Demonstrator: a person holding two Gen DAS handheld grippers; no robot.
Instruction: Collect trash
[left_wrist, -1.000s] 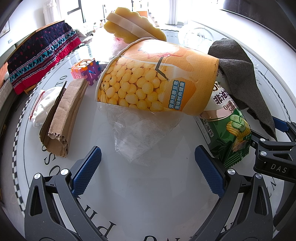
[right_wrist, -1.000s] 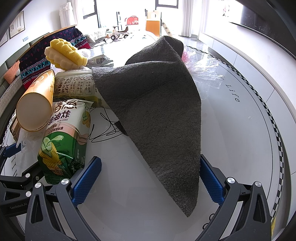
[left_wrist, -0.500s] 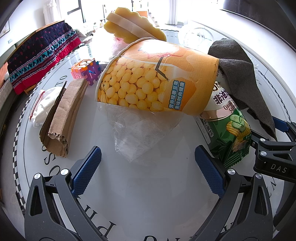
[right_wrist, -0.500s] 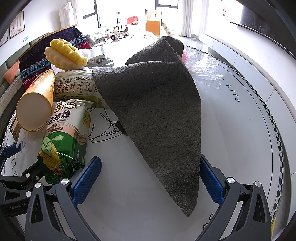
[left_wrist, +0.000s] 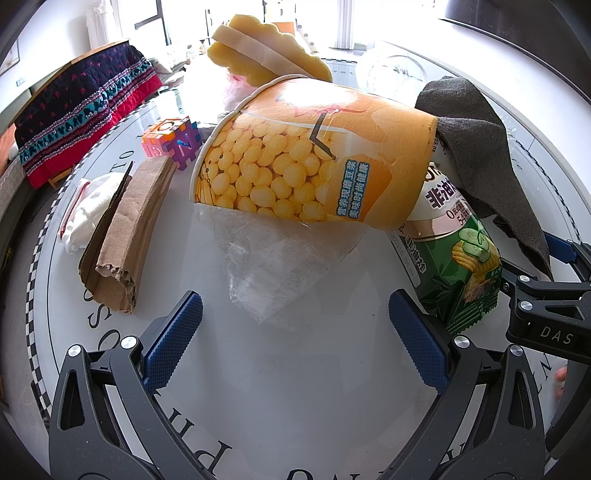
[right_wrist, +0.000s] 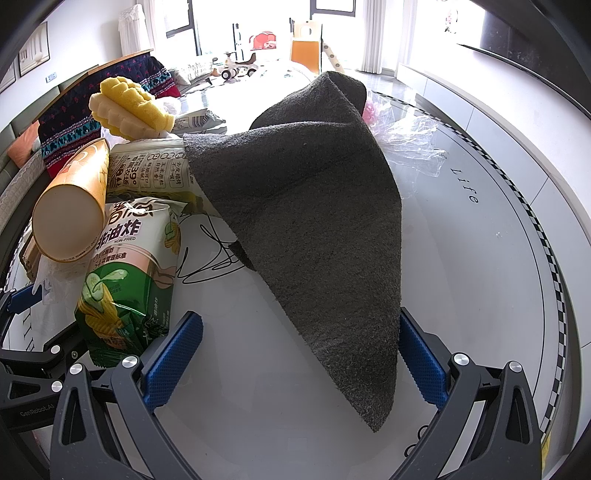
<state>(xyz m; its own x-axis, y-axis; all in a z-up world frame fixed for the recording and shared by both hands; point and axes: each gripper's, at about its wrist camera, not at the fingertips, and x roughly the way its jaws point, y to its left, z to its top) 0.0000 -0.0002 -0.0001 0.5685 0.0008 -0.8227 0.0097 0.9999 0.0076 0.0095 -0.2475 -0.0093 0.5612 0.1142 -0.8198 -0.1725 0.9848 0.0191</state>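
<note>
My left gripper (left_wrist: 295, 339) is open and empty, low over the white round table (left_wrist: 295, 406). Just ahead of it lie a clear plastic film (left_wrist: 280, 266) and, on top, a tipped orange paper cup (left_wrist: 314, 158) printed with soybeans. A green snack bag (left_wrist: 458, 258) lies to its right. My right gripper (right_wrist: 301, 354) is open and empty; the tip of a dark grey felt cloth (right_wrist: 317, 229) hangs between its fingers. The snack bag (right_wrist: 129, 277) and the cup (right_wrist: 70, 210) are to its left.
A folded brown cardboard piece (left_wrist: 125, 232), a white cloth (left_wrist: 88, 206), a colourful puzzle cube (left_wrist: 173, 140) and a yellow sponge (left_wrist: 266, 62) lie around the cup. Crumpled clear plastic (right_wrist: 406, 136) and another snack bag (right_wrist: 155, 170) lie behind the felt cloth. A patterned blanket (left_wrist: 81, 110) lies beyond the table.
</note>
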